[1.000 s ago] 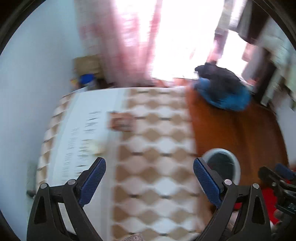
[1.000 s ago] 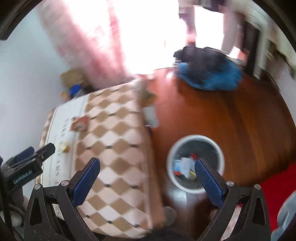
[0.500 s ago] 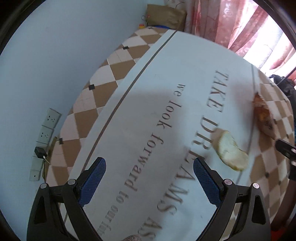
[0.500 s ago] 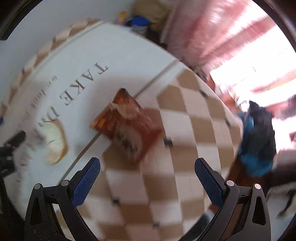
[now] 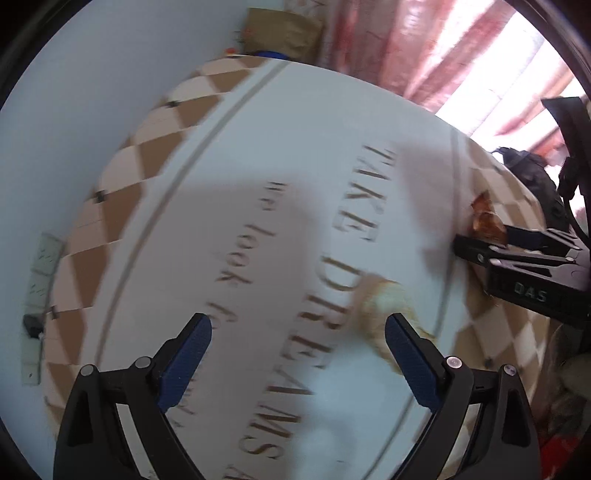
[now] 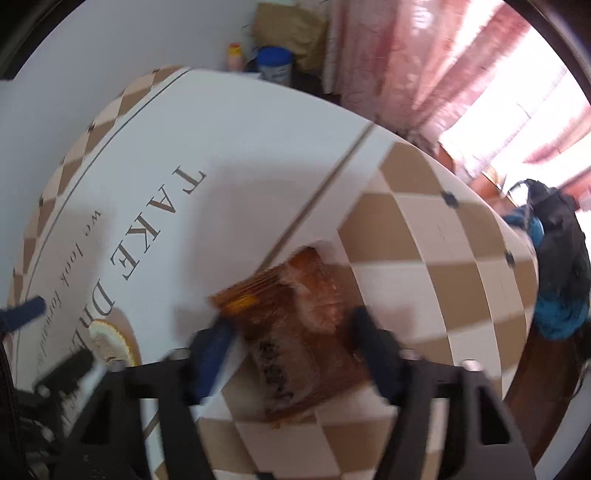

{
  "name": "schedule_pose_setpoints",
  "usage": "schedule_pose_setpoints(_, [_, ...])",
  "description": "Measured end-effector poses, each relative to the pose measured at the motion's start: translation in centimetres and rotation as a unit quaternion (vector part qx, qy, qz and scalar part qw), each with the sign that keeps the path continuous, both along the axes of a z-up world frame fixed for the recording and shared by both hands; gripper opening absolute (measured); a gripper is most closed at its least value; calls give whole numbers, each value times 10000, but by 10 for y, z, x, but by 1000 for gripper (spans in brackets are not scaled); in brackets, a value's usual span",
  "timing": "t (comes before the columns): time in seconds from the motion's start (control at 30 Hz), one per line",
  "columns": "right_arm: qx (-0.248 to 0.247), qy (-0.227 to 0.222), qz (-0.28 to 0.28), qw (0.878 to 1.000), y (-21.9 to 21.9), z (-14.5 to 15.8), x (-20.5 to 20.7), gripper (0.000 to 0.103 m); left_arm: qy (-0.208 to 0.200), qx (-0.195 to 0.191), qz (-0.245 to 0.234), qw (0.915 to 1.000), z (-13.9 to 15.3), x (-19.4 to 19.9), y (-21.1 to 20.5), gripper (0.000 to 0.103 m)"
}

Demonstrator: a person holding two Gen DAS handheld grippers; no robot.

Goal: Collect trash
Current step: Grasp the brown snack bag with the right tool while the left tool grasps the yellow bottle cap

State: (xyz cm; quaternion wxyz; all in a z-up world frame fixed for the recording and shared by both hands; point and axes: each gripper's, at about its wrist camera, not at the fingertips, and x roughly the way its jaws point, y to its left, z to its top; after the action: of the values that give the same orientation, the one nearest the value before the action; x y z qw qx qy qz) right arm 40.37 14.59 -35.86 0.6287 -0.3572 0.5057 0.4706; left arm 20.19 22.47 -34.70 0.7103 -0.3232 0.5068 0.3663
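An orange-brown snack bag (image 6: 295, 332) lies flat on the bed cover (image 6: 221, 147). My right gripper (image 6: 291, 349) straddles it; its blurred jaws stand narrowed at the bag's two sides, still open. In the left wrist view that gripper (image 5: 495, 243) sits over the bag (image 5: 484, 218). A pale scalloped paper cup (image 5: 384, 306) lies on the printed white panel, just inside my left gripper's right finger. My left gripper (image 5: 297, 354) is open and holds nothing. The right wrist view shows the paper cup (image 6: 107, 339) beside the left gripper (image 6: 51, 339).
The bed cover has brown and cream checks around a white panel with lettering (image 5: 332, 258). A wall socket (image 5: 40, 266) is at the left. A paper bag (image 6: 291, 29) and a blue-lidded tub (image 6: 275, 66) stand behind the bed. Pink curtains (image 6: 424, 74) hang behind them. A dark and blue backpack (image 6: 557, 258) lies on the floor.
Both grippers came down from a room-wide view to the bed. The left one closed in on the paper cup. The right one dropped over the snack bag and its jaws narrowed.
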Motion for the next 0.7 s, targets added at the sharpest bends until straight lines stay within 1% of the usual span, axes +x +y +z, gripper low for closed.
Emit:
schedule_pose_setpoints(0.1, [7,129,-477,9988,-23,1,4,57,-38,68,-262,9996,-2,11,-7,95])
schedule_pose_setpoints(0.13, [-2,82,-600,9982,-32,1,4,57,-16,75,-346,9994,-3,15,-10,86])
schedule_pose_setpoints(0.17, [-30,69,-693,9976,-40,2,5,57,13,84,-440,9990,-3,20,-9,79])
schedule_pose_setpoints(0.2, [-27,118,-777,9969,-47,2,3,57,64,99,-541,9985,-4,25,-11,69])
schedule_pose_setpoints(0.23, [-19,164,-855,9962,-55,2,3,58,125,145,-636,9978,-5,31,-13,66])
schedule_pose_setpoints(0.27, [-55,167,-907,9957,-63,1,3,58,158,227,-730,9969,-5,35,-15,65])
schedule_pose_setpoints(0.3, [-48,189,-955,9952,-69,1,3,58,163,349,-883,9954,-3,40,-19,53])
schedule_pose_setpoints(0.33, [-20,231,-1036,9944,-78,0,6,58,126,388,-964,9945,-1,45,-20,45])
schedule_pose_setpoints(0.37, [-43,255,-1099,9936,-84,-1,5,58,109,414,-1032,9937,0,48,-21,30])
schedule_pose_setpoints(0.43, [-52,252,-1196,9925,-93,0,4,57,206,601,-1191,9908,3,56,-28,11])
schedule_pose_setpoints(0.47, [-31,276,-1259,9917,-97,0,5,56,255,707,-1240,9894,6,57,-31,9])
schedule_pose_setpoints(0.5, [-14,304,-1306,9910,-100,-1,9,56,250,713,-1242,9894,7,58,-30,6])
schedule_pose_setpoints(0.6, [112,407,-1476,9882,-114,7,7,55,170,659,-1219,9902,17,51,-34,5])
schedule_pose_setpoints(0.7, [273,511,-1623,9850,-130,18,4,55,129,764,-1240,9893,30,42,-43,5])
